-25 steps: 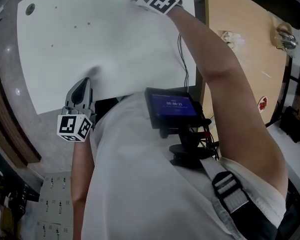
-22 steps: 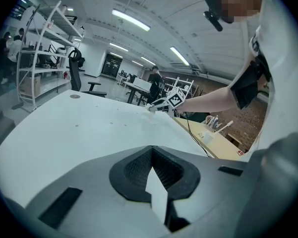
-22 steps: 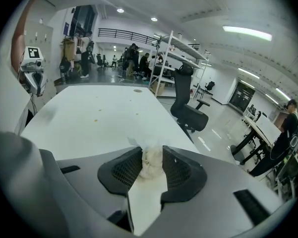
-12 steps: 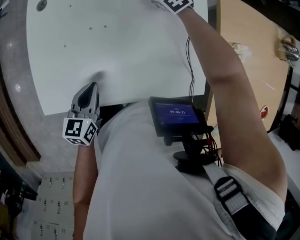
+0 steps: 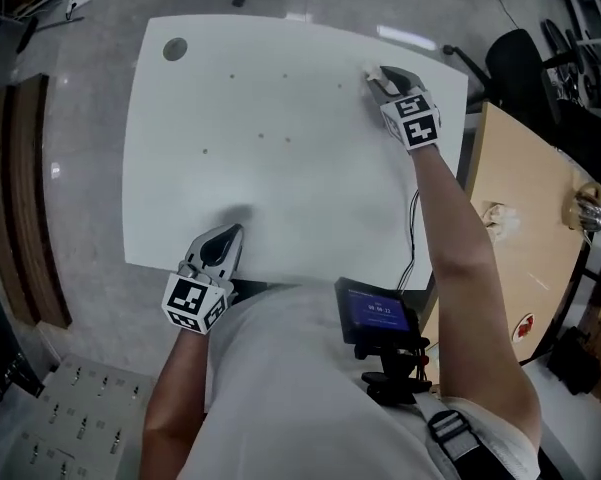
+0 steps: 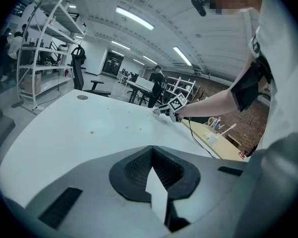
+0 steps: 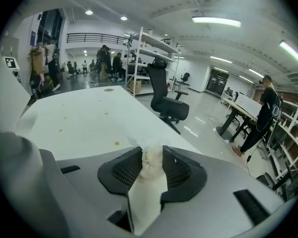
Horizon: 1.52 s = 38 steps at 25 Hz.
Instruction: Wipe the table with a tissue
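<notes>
In the head view the white table (image 5: 280,198) carries several small brown spots (image 5: 260,136) across its far half. My right gripper (image 5: 378,74) rests on the far right part of the table, shut on a crumpled white tissue (image 5: 368,70). The right gripper view shows that tissue (image 7: 151,163) pinched between the black pads, with a brown spot (image 7: 116,143) just ahead of it. My left gripper (image 5: 230,236) lies at the near edge with its jaws together and nothing in them. From the left gripper view, the right gripper (image 6: 162,110) is seen across the table.
A round cable hole (image 5: 174,49) sits in the far left corner. To the right stands a wooden table (image 5: 525,198) with small items, a black office chair (image 5: 525,63) behind it. A cable (image 5: 412,228) hangs beside the right edge. Chair (image 7: 168,100) and shelving (image 7: 149,51) stand beyond.
The head view has swung and drawn back, so the whole table now shows. My right gripper has slid a little over the far right part with the tissue. My left gripper stays at the near edge.
</notes>
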Each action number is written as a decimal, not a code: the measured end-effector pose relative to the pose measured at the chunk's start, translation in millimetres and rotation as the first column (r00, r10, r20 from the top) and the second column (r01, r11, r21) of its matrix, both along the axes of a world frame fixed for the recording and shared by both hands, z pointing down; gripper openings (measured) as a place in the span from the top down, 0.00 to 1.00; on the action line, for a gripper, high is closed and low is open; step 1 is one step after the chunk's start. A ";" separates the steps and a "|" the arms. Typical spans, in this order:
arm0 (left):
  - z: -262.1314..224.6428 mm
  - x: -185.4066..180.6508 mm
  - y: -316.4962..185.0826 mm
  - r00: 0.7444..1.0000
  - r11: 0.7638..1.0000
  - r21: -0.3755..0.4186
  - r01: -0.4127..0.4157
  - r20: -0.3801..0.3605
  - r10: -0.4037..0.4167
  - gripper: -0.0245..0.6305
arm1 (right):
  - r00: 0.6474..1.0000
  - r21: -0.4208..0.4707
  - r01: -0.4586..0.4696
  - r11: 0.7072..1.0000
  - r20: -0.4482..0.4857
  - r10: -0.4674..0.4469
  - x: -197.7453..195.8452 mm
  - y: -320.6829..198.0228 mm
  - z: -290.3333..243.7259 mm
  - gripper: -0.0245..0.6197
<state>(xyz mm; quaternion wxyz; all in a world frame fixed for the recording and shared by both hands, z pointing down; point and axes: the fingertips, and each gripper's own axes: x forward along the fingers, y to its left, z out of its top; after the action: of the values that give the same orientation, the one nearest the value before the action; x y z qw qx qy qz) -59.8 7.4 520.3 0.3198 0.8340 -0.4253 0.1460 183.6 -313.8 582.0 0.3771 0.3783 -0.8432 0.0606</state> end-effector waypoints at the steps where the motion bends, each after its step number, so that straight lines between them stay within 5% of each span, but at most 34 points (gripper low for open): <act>1: 0.6 3.2 -1.3 1.000 1.000 -0.001 -0.001 0.000 0.001 0.96 | 1.000 -0.005 0.006 1.000 -0.012 -0.006 2.3 2.8 5.4 0.77; 7: -2.7 6.5 0.3 1.000 1.000 -0.015 -0.019 0.000 0.019 0.96 | 0.987 0.016 0.008 1.000 -0.162 -0.005 -7.8 20.6 19.0 0.77; 11: -7.9 2.6 -15.2 1.000 1.000 0.009 -0.007 -0.003 0.007 0.96 | 0.989 0.080 0.085 0.993 -0.124 -0.075 -50.2 6.0 -5.0 0.77; 18: -13.4 1.1 -17.6 1.000 1.000 0.006 0.007 -0.021 -0.007 0.96 | 0.971 0.004 0.219 0.976 -0.098 -0.218 -102.2 44.3 8.0 0.77; 38: -4.4 8.7 -20.6 0.999 0.999 0.013 -0.050 -0.011 0.051 0.96 | 0.914 -0.033 0.403 0.915 -0.037 -0.404 -132.3 103.5 20.2 0.77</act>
<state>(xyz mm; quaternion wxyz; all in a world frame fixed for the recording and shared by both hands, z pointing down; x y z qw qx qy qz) -51.1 -13.2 515.9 0.3130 0.8473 -0.4033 0.1468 51.3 -210.3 602.1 0.4042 0.1930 -0.8939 -0.0164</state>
